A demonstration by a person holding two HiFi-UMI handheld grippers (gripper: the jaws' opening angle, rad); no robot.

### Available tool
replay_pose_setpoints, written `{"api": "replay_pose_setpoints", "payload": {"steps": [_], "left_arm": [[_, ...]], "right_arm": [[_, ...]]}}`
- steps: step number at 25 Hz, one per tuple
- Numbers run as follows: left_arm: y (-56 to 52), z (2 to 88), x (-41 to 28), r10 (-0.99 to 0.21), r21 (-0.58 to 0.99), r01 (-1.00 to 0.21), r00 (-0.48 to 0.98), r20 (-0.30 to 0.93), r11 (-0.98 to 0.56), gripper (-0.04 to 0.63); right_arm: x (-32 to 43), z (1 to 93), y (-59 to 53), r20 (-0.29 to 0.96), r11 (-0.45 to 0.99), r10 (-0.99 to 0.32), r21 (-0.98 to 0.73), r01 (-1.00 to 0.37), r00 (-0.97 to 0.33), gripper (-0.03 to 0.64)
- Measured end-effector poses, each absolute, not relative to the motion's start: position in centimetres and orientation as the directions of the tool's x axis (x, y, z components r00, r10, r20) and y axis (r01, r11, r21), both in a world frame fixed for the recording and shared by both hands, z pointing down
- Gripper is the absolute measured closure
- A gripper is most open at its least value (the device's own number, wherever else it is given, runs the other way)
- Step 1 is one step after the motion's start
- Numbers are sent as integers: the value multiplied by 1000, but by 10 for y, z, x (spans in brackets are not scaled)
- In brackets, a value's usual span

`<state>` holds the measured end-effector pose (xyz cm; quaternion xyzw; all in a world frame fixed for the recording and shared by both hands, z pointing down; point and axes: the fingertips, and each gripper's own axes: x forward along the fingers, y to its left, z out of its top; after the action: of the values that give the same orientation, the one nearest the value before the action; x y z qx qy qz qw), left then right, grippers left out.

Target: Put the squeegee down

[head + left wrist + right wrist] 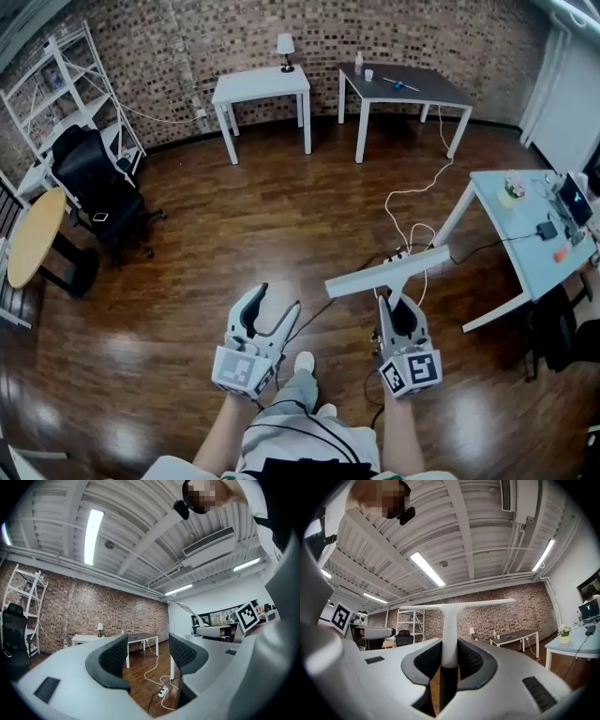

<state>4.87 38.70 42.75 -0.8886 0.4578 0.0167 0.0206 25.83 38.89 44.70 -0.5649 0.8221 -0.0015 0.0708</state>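
One wooden floor (225, 225) fills the scene, with a pale bench (506, 211) at its right edge. Two forearms (221, 433) reach forward over the floor, holding both claws level. The right claw (400, 305) clamps the white squeegee (386, 273) by its handle, blade crosswise in the air beyond the jaws. The left claw (278, 300) gapes wide, only floor between its jaws.

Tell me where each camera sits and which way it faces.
Head view: on the head, steeply down at the floor; forearms, left gripper, right gripper show.
Left gripper view: on the left gripper, along its open, empty jaws.
Right gripper view: on the right gripper, along jaws shut on the squeegee.
All share the dark table.
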Motion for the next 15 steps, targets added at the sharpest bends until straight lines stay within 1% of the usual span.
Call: {"api": "replay_pose_setpoints", "payload": {"steps": [4,10,15], "left_arm": [[320,434,31,-835,-22,-837,547,-68,-547,327],[212,433,8,-863,1,-867,495,-100,-498,327],[143,429,-39,-876,7,-883,466,-122,-470,327]], "right_arm": [[238,447,314,-138,406,-908,-68,-911,-395,522],[212,442,190,-119,456,-887,-62,-888,-447,522],[167,433,120,-133,487,-869,-67,-871,-476,522]]}}
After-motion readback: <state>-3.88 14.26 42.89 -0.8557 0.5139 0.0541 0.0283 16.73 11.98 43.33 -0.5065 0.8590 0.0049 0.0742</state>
